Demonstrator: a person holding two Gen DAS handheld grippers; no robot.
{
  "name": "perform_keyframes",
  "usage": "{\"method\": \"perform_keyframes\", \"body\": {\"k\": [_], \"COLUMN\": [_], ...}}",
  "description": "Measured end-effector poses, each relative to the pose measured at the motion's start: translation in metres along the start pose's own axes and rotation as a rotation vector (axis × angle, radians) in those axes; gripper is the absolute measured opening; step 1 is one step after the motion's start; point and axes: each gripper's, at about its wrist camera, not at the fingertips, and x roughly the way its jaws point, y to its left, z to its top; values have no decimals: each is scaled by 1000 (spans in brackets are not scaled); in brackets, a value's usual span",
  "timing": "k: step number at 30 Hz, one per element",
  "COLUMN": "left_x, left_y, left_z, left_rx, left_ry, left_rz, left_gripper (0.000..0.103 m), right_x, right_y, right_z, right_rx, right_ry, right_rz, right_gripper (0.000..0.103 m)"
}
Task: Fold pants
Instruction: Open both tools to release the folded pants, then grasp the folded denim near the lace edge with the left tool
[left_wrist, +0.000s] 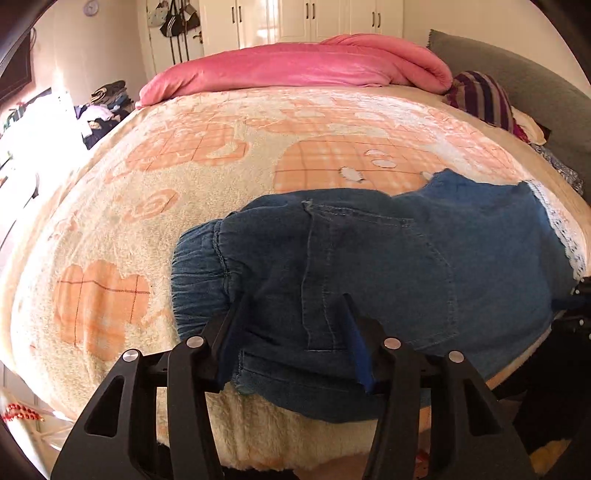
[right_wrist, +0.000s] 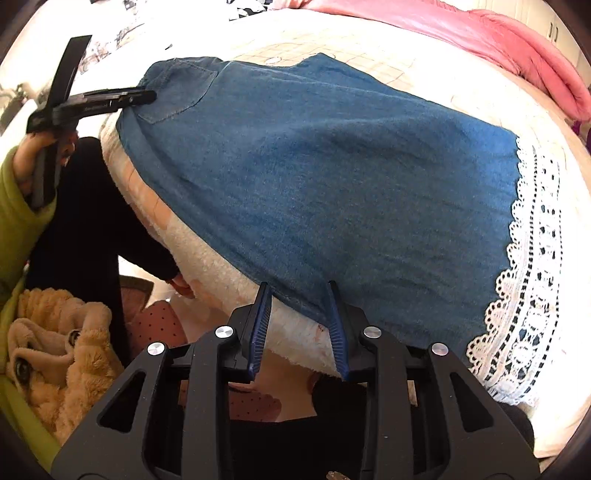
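The left gripper (left_wrist: 293, 299) has its jaws apart over the waist end of the pants (left_wrist: 369, 277). In its own view the denim lies between and under the two fingers, but the pads do not press it together, so I read it as open with cloth in the gap and nothing pinched. The elastic waistband (left_wrist: 199, 273) is at about 10 o'clock from the fingertips, just beside them.

The right gripper (right_wrist: 297, 286) stands at the near edge of the pants (right_wrist: 314, 177), where the denim hangs over the edge of the blanket (right_wrist: 221, 266). Its jaws are also apart, narrower than the left ones. The hem of the cloth comes down between the fingertips, but I cannot see the pads closing on it, so I take it as open too.

From the right gripper the pants spread toward 12 o'clock. Their long axis runs from 10 o'clock, where the left gripper (right_wrist: 144, 96) and the back pocket (right_wrist: 181, 92) are, to 3 o'clock, where the white lace trim (right_wrist: 532, 266) ends the legs. So the left hand is nearer to the waist and the right hand is nearer to the leg ends. In my judgement the next fold turns on this: one end must go along that axis onto the other, and both hands first need a real grip on the near edge.
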Motion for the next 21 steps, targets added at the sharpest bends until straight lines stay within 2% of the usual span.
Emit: {"method": "perform_keyframes", "body": {"k": [3, 6, 10, 11, 13, 16, 21], "left_x": [-18, -32, -18, -13, 3, 26, 29], "left_y": [-7, -35, -81, -93, -112, -111, -95], "left_z": [-1, 1, -3, -5, -11, -19, -19], "left_rx": [5, 67, 128, 149, 205, 218, 137], "left_ry": [-58, -94, -40, -23, 3, 48, 41], "left_rz": [-58, -165, -330, -347, -333, -229, -284], "left_gripper": [56, 57, 57, 57, 57, 57, 57], "right_x": [-14, -22, -18, -17, -10, 6, 4], "right_y": [-1, 2, 11, 10, 6, -2, -4], "right_z": [-1, 1, 10, 13, 17, 14, 7], "right_rx": [8, -2, -34, -37, -17, 21, 40], "right_ry": [-55, -77, -83, -83, -75, -12, -34], "right_rz": [-20, -46, -51, -65, -88, -87, -52], "right_gripper": [23, 23, 23, 23, 29, 31, 42]}}
